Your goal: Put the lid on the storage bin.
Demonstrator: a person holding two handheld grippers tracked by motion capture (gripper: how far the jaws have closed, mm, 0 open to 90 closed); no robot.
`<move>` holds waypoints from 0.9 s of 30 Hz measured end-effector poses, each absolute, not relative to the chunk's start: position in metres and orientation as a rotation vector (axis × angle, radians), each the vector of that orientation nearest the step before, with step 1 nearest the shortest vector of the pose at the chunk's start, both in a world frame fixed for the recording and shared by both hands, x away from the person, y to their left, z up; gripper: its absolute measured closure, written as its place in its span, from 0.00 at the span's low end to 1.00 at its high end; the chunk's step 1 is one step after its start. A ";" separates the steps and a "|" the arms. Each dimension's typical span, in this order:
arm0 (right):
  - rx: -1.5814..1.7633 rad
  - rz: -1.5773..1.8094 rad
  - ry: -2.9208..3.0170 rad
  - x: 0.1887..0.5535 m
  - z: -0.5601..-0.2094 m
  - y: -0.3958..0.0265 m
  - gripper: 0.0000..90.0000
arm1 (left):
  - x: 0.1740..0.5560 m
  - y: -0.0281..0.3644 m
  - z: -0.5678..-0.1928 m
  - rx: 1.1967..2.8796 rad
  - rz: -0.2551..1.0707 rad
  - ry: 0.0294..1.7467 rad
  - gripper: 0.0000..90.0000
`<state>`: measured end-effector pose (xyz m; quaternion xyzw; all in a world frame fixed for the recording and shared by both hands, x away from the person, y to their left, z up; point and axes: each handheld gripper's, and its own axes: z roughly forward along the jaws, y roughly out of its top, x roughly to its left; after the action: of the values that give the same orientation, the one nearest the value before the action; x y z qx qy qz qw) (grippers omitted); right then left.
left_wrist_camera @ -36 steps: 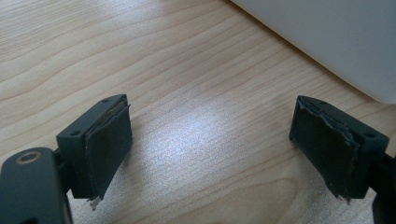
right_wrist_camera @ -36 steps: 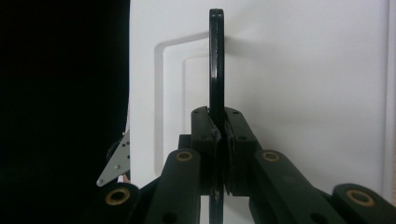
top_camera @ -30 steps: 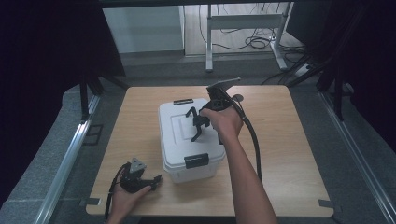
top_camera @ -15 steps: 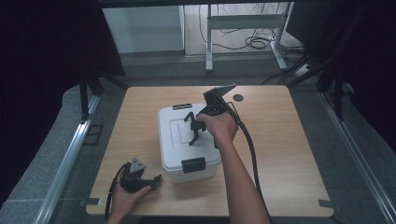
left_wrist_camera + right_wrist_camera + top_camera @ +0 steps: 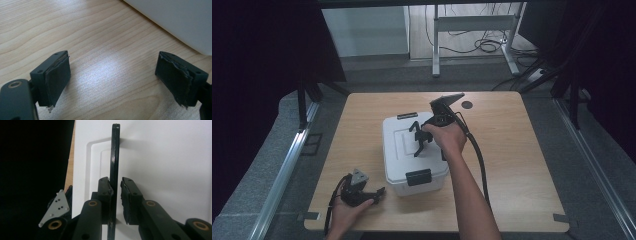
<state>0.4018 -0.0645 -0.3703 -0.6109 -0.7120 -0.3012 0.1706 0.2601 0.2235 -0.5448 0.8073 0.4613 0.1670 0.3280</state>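
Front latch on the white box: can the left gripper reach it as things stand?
Probably yes: the left gripper lies open on the table beside the box, only bare wood between it and the latch.

Right gripper (image 5: pixel 419 140) is held mid-frame in the high view, forearm entering from bottom centre, jaws pointed toward frame left. Jaws have just been opening: in the right gripper view (image 5: pixel 115 186) a narrow gap is seen on the right side of the black handle (image 5: pixel 114 157) standing between them. Left gripper (image 5: pixel 373 192) is held at lower left, jaws spread wide (image 5: pixel 112 80).
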 end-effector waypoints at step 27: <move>-1.584 -1.202 -2.159 0.380 -0.362 -0.156 0.59 | 0.260 0.223 -0.545 2.115 0.437 1.207 0.14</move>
<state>0.3799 -0.1560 -0.3620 -0.5367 -0.7317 -0.4073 0.1029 0.2603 0.2235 -0.5447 0.8078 0.4610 0.1667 0.3274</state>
